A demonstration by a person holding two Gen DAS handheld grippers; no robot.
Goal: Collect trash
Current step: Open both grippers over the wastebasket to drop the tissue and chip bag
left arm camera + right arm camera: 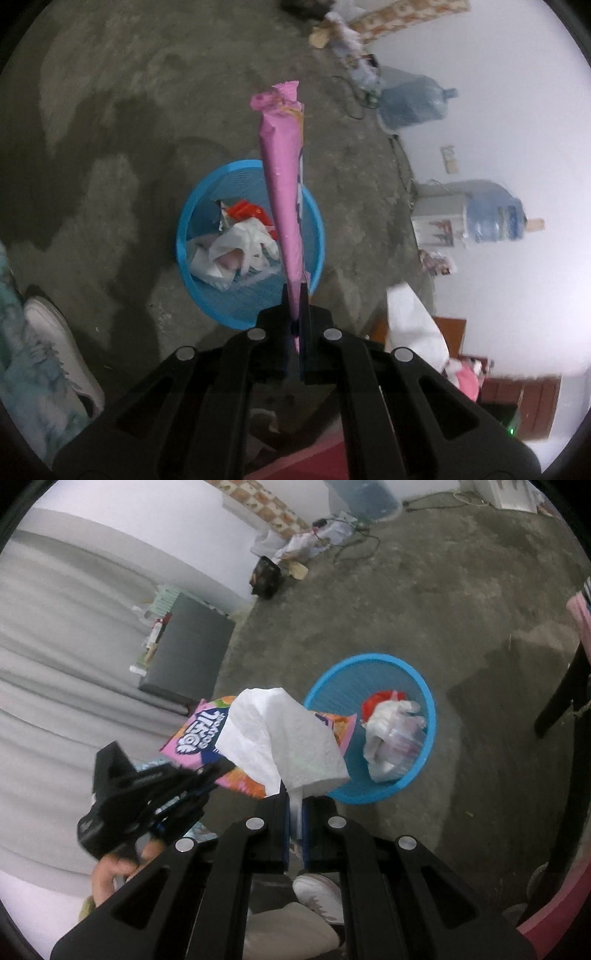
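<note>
A rough, stained concrete floor point(122, 122) is being shown in the left wrist view, bounded by a white wall along which two blue water jugs are standing, one point(413, 103) farther off and one point(495, 218) nearer. One blue mesh basket point(207, 295) is sitting on the floor, already partly filled with one white plastic bag point(240, 247) and red wrapping. The left gripper point(295, 299) is being kept clenched on the lower end of one pink snack packet point(282, 177), which is seen edge-on and is being held out above the basket's near rim, judged so that it can be dropped straight in. One white shoe point(55, 339) is being seen at the left edge.

In the right wrist view the same floor is being met by a white wall and grey drapery, with one dark box point(188, 646) lying at the floor's edge. The right gripper point(295, 805) is being kept clamped on one white paper tissue point(284, 738), which is drooping over the fingertips just short of the basket's point(369, 661) near rim. The tissue is judged to be gripped by a bunched corner so that it hangs free for release. The left gripper point(214, 771) is being seen from the side, with the packet's point(199, 731) printed face toward the camera. Two pieces of trash are thus being carried, one per tool.
</note>
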